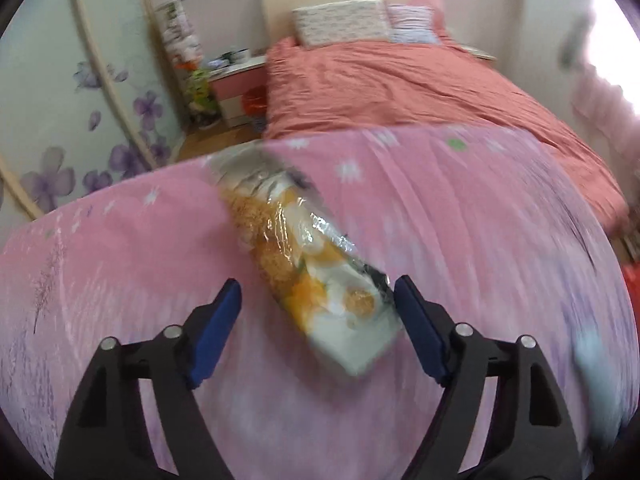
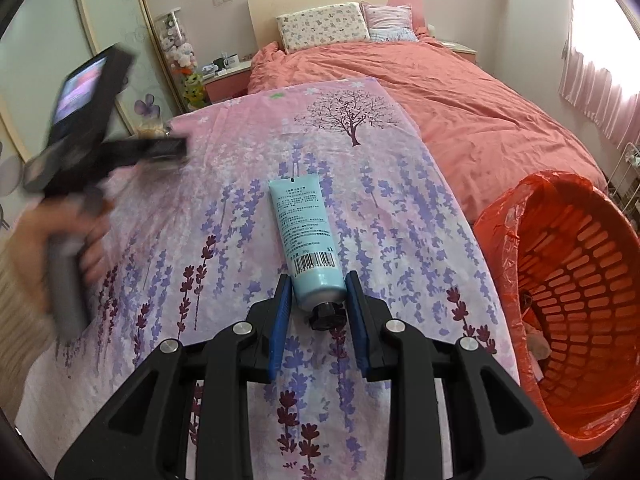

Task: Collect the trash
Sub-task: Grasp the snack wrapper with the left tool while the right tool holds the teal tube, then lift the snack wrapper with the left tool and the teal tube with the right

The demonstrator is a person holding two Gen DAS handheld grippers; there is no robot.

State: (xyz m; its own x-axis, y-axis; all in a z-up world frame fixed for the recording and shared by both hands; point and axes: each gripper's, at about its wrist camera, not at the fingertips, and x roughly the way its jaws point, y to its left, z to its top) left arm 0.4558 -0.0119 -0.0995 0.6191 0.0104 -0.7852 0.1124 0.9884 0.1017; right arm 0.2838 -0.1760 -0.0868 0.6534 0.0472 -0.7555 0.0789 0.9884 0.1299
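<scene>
A crinkled snack wrapper (image 1: 308,256), clear with orange and white print, lies on the pink flowered sheet (image 1: 460,220). My left gripper (image 1: 318,294) is open, its blue pads on either side of the wrapper's near end; the view is blurred. A light blue cream tube (image 2: 306,236) with a black cap lies on the sheet (image 2: 400,216). My right gripper (image 2: 319,286) is shut on the tube near its cap end. The left gripper (image 2: 100,136) shows blurred at the left of the right wrist view, held by a hand.
An orange slotted basket (image 2: 580,292) lined with a red bag stands at the right of the sheet. Behind is a bed with a coral duvet (image 2: 460,92) and pillows (image 2: 324,26). A bedside table (image 2: 228,76) and a flowered wardrobe door (image 1: 52,92) are at the left.
</scene>
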